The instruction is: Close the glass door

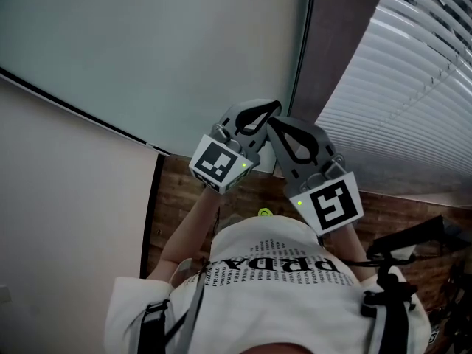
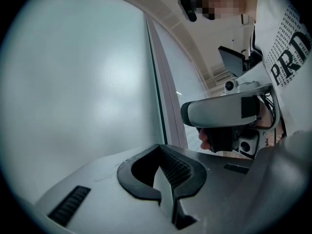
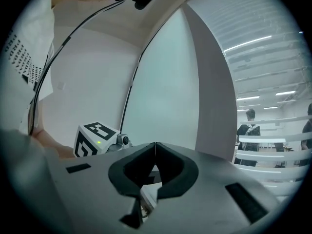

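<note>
We see only part of the glass door [image 1: 147, 43]; it runs off the top and left edges. Our hands hide under the left gripper [image 1: 273, 108] and right gripper [image 1: 271, 122]. Far right, a person [image 3: 248, 130] behind the blinds [image 3: 273, 48] is too small to tell.

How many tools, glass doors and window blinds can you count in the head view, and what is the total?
tools: 2 (left tool, right tool)
glass door: 1
window blind: 1
total: 4
</note>
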Demonstrator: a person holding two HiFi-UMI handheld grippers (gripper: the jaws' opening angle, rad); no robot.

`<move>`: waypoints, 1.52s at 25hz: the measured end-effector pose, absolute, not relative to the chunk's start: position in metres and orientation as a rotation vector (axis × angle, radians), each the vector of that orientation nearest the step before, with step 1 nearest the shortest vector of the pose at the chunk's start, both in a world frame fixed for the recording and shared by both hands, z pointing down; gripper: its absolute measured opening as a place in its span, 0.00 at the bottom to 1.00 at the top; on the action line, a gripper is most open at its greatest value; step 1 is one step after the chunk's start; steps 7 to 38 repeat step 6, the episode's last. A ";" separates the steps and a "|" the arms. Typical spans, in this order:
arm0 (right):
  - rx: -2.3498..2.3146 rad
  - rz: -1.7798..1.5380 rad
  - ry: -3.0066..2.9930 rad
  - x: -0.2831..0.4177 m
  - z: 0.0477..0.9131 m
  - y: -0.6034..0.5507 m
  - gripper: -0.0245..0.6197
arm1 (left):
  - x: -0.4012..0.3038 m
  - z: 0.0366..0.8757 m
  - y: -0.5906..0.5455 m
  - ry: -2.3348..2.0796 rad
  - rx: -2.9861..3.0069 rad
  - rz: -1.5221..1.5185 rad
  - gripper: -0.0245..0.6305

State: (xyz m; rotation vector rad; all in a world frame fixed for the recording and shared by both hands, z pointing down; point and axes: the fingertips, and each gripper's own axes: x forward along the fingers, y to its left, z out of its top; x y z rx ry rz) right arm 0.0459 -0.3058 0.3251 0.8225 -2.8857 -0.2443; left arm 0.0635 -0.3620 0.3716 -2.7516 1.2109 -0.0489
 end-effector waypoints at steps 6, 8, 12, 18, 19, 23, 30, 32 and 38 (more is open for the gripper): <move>0.814 -0.231 -2.882 0.043 0.332 -0.303 0.04 | 0.062 0.376 -0.360 1.199 -2.756 -0.071 0.04; 0.814 -0.231 -2.882 0.043 0.332 -0.303 0.04 | 0.062 0.376 -0.360 1.199 -2.756 -0.071 0.04; 0.814 -0.231 -2.882 0.043 0.332 -0.303 0.04 | 0.062 0.376 -0.360 1.199 -2.756 -0.071 0.04; 0.814 -0.231 -2.882 0.043 0.332 -0.303 0.04 | 0.062 0.376 -0.360 1.199 -2.756 -0.071 0.04; 0.814 -0.231 -2.882 0.043 0.332 -0.303 0.04 | 0.062 0.376 -0.360 1.199 -2.756 -0.071 0.04; 0.814 -0.231 -2.882 0.043 0.332 -0.303 0.04 | 0.062 0.376 -0.360 1.199 -2.756 -0.071 0.04; 0.814 -0.231 -2.882 0.043 0.332 -0.303 0.04 | 0.062 0.376 -0.360 1.199 -2.756 -0.071 0.04; 0.814 -0.231 -2.882 0.043 0.332 -0.303 0.04 | 0.062 0.376 -0.360 1.199 -2.756 -0.071 0.04; 0.814 -0.231 -2.882 0.043 0.332 -0.303 0.04 | 0.062 0.376 -0.360 1.199 -2.756 -0.071 0.04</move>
